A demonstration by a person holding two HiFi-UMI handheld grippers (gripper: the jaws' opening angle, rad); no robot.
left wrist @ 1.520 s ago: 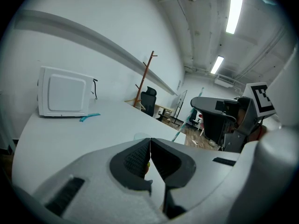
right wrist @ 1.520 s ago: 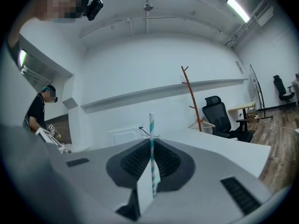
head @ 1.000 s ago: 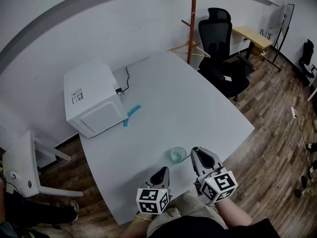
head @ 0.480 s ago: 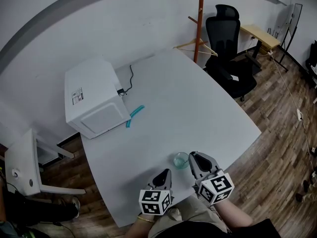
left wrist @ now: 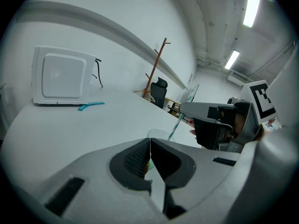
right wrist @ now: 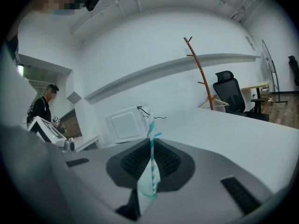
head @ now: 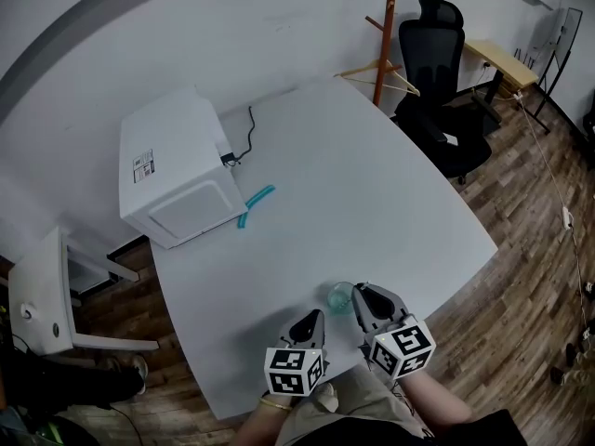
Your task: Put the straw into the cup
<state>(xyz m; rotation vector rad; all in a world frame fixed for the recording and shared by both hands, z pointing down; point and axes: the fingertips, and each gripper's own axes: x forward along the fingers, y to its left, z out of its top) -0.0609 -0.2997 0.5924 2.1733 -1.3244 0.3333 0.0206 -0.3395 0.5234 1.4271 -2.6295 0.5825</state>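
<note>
A small clear cup (head: 339, 297) stands near the table's front edge, also seen just beyond the left jaws as the cup (left wrist: 161, 134). My right gripper (head: 359, 292) sits right beside the cup on its right and is shut on a white-and-teal striped straw (right wrist: 151, 148). In the left gripper view the straw (left wrist: 176, 125) slants down from the right gripper (left wrist: 205, 111) toward the cup's rim. My left gripper (head: 313, 317) hovers just left of and nearer than the cup, with its jaws (left wrist: 149, 146) shut and nothing seen between them.
A white microwave (head: 177, 179) stands at the table's far left with its cable behind it. A teal item (head: 253, 204) lies beside it. An orange coat stand (head: 386, 35) and a black office chair (head: 437, 72) stand past the far edge, and a white chair (head: 46, 295) stands at the left.
Both grippers have sunk a little toward the table beside the cup, the right one still holding the straw. The cup has not moved.
</note>
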